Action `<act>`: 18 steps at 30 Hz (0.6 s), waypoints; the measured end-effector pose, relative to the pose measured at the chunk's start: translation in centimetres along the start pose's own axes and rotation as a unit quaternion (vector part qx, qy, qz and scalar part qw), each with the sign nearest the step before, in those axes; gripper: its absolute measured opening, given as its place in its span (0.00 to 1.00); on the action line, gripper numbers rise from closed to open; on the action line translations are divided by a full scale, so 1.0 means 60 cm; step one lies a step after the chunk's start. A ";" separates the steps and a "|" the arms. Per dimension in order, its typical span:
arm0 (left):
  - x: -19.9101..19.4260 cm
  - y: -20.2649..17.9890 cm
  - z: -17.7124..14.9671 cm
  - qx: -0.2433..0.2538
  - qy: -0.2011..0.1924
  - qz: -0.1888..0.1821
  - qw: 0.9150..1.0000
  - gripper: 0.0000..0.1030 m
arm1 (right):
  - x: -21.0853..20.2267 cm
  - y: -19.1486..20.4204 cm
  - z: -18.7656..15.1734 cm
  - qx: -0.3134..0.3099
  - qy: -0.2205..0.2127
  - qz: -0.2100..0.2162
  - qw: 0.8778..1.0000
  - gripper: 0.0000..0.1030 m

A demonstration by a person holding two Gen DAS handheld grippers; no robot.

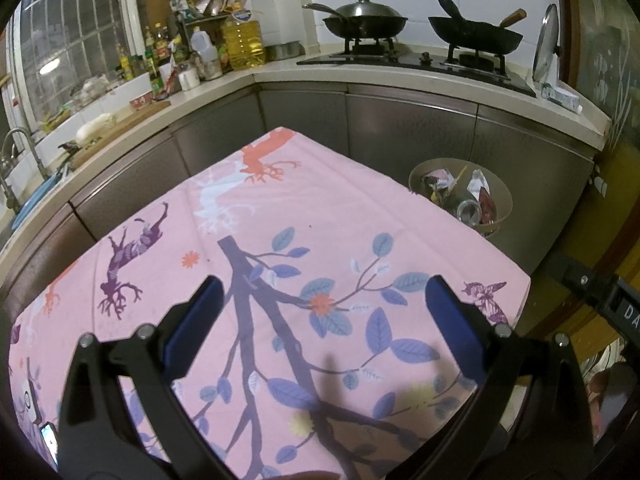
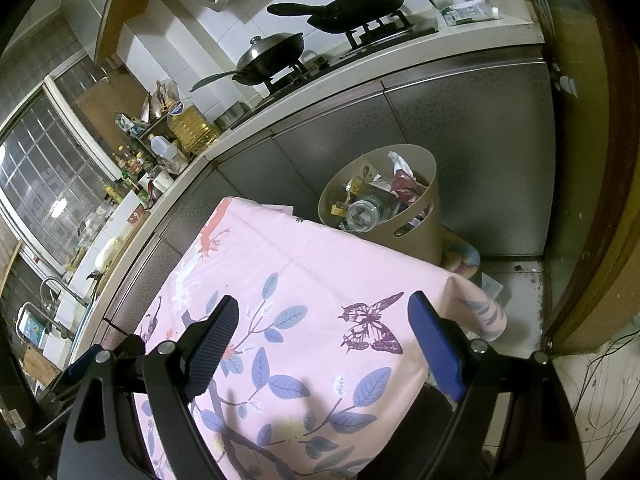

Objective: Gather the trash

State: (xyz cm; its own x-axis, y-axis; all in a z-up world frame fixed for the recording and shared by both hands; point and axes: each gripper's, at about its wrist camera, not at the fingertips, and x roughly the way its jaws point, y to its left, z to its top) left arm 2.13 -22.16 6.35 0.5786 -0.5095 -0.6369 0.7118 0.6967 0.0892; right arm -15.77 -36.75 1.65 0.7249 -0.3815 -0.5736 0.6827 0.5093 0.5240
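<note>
Jaws on both grippers stand wide apart and hold nothing: your left gripper (image 1: 320, 300) and your right gripper (image 2: 324, 320) each hover over the pink patterned cloth on the desk (image 1: 340, 208), with only printed leaves and branches between the fingers. Look past the jaws before you commit to anything. No loose trash shows on the cloth ahead of either pair, and the only litter in view sits in the beige bin (image 2: 424, 184), beyond the desk's far edge and off to the right of your right jaws. It already carries a clear glass jar (image 2: 362, 214), crumpled wrappers (image 2: 404, 182) and scraps of paper.

So the step now is, by my reading, a check rather than a grab. Sweep your eyes over the desk edges and the floor beside the bin, where some small bits lie that are too unclear to name. If you find a piece, keep the jaws spread, come down so it sits squarely between the pads, then close gently so thin wrappers do not slip out sideways.
</note>
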 end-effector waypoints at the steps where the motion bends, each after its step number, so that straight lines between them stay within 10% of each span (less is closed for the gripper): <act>1: 0.000 0.001 -0.001 0.000 0.000 0.000 1.000 0.94 | 0.000 0.001 -0.001 0.000 0.000 0.000 1.000 0.81; 18: 0.002 -0.001 -0.002 0.002 0.002 0.000 1.000 0.94 | 0.003 0.001 -0.002 0.000 0.002 0.000 1.000 0.80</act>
State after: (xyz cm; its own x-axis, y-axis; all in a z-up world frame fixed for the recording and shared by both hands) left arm 2.12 -22.18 6.15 0.5769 -0.5076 -0.6399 0.7138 0.6942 0.0929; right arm -15.60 -36.67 1.50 0.7240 -0.3785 -0.5767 0.6832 0.5092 0.5234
